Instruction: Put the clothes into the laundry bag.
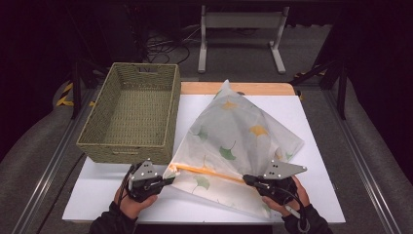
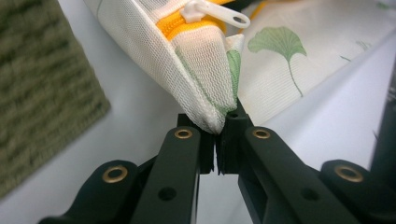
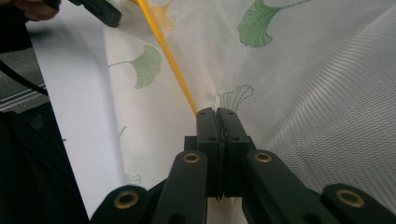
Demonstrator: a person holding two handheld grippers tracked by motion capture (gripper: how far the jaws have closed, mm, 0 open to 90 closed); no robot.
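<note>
A white mesh bag (image 1: 238, 131) printed with green and yellow ginkgo leaves lies on the white table, its orange zipper (image 1: 209, 171) running along the near edge. My left gripper (image 1: 168, 179) is shut on the bag's left corner (image 2: 210, 119), just below the white zipper pull (image 2: 215, 11). At the other end of the zipper my right gripper (image 1: 247, 179) is shut on the mesh (image 3: 217, 112). Between the two grippers the zipper edge is lifted and stretched taut. In the right gripper view the left gripper (image 3: 100, 11) appears at the top left.
A green woven basket (image 1: 100, 127), empty, stands at the back left of the white table top (image 1: 102, 195), its near corner close to my left gripper. A wooden strip (image 1: 204, 87) edges the table's far side. Dark floor, cables and a white stand lie beyond.
</note>
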